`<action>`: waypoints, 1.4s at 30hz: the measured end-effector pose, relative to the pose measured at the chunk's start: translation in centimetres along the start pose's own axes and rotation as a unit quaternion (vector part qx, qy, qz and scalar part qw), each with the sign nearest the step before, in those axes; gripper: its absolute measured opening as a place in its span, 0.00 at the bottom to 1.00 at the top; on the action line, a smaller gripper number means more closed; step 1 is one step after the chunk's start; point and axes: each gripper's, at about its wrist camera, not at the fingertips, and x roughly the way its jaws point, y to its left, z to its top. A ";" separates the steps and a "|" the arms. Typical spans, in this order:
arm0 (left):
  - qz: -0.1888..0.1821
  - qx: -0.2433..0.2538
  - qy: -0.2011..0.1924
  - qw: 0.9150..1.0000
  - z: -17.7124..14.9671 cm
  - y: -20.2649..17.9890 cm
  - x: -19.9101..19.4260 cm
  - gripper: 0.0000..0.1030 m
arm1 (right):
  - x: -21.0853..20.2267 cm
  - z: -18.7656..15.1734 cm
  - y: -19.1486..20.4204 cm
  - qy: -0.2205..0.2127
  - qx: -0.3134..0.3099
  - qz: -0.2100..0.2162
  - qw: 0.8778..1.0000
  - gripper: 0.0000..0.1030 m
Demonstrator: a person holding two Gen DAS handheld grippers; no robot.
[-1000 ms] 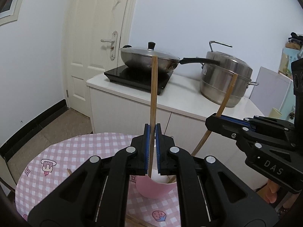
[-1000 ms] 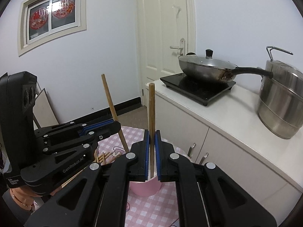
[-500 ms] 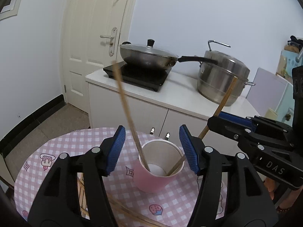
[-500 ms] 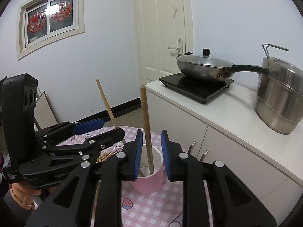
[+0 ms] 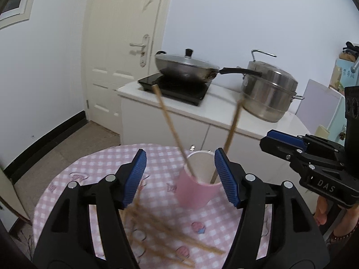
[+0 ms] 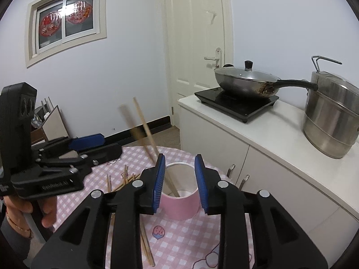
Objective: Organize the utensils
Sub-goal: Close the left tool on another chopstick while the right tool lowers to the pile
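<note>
Pink paper cup (image 5: 197, 190) sits on the checked tablecloth (image 5: 94, 168) of the round table, and two wooden chopsticks stand in it, leaning apart: one chopstick (image 5: 171, 130) tips toward eleven o'clock, the other chopstick (image 5: 231, 130) toward one o'clock in the left wrist view. The left gripper (image 5: 180, 177) hangs over the table with its blue pads wide and opening further; the cup shows beyond the gap, and neither pad touches it or the sticks. The right gripper (image 6: 179, 181) frames the same cup (image 6: 179, 204) from the other side, jaws parting, a narrower gap, pads clear of the sticks. In that view both sticks lean toward eleven o'clock, one of them blurred. Loose chopsticks (image 5: 161, 235) lie scattered on the cloth at six o'clock of the cup, just beside it, some hidden under the gripper frame. More of that pile (image 6: 122, 181) shows at nine o'clock of the cup in the right wrist view. At twelve o'clock beyond the table, a lidded wok (image 5: 186, 68) sits on a black hob, and a steel steamer pot (image 5: 268, 94) stands to its right on the white counter (image 5: 219, 109).
</note>
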 end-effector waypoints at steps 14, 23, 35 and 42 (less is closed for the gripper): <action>0.071 -0.029 0.069 0.995 -4.7 7.1 -3.4 0.62 | 2.9 -3.9 4.5 0.057 -0.032 0.044 0.997 0.25; 0.078 -0.058 0.112 0.989 -7.4 9.5 -2.4 0.62 | 6.2 -6.2 7.1 0.099 -0.042 0.072 0.992 0.25; 0.058 -0.150 0.195 0.968 -10.0 12.5 3.8 0.62 | 9.8 -8.5 8.5 0.140 -0.046 0.094 0.985 0.25; 0.076 -0.180 0.219 0.956 -10.4 13.5 6.8 0.54 | 11.3 -9.2 8.4 0.150 -0.043 0.102 0.982 0.25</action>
